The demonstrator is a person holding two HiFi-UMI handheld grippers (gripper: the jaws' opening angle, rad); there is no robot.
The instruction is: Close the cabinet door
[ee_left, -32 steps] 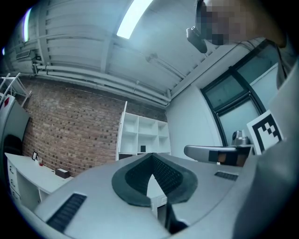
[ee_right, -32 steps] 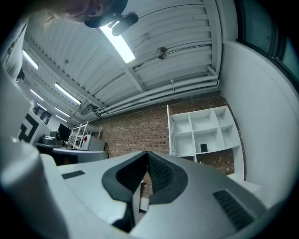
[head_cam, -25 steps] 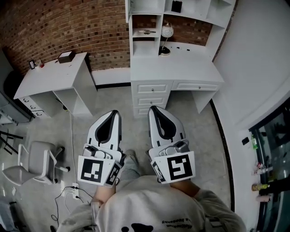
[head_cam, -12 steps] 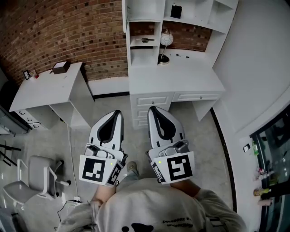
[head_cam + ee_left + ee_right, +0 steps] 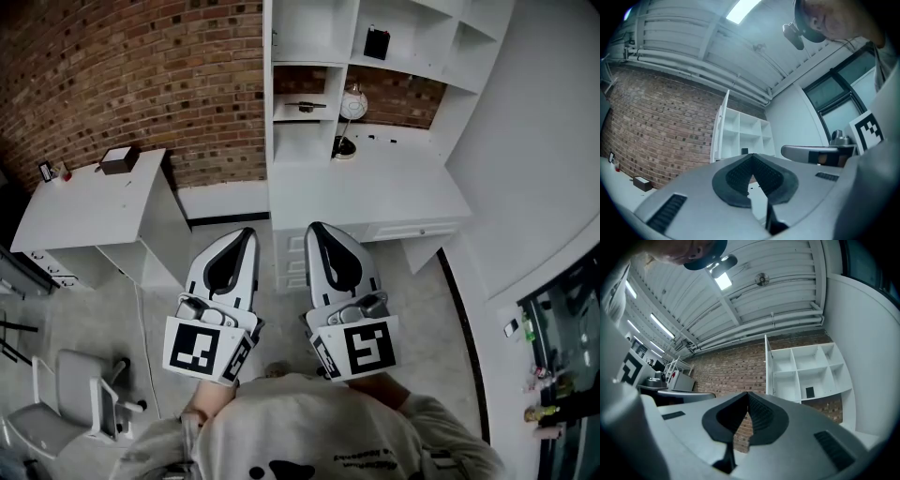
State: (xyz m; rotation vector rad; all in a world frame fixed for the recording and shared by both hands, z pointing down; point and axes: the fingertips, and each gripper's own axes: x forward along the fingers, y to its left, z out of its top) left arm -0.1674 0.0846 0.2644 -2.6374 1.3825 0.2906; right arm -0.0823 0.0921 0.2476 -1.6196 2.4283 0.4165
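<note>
A red brick wall (image 5: 141, 75) backs a white desk (image 5: 366, 183) that carries a white shelf unit (image 5: 309, 28); a lower white table (image 5: 84, 202) stands to the left and a grey chair (image 5: 70, 394) sits on the floor. In the head view the cabinet door (image 5: 267, 28) stands open at the shelf unit's upper left edge, seen edge-on. The left gripper (image 5: 246, 232) and right gripper (image 5: 314, 226) are side by side in front of the desk drawers, well short of the door.

In the left gripper view the jaws meet at their tips with nothing between them; the open door juts out beyond them.

In the right gripper view the jaws are likewise closed and empty, with the door's edge above them and a small black item (image 5: 809, 392) in one cubby.
</note>
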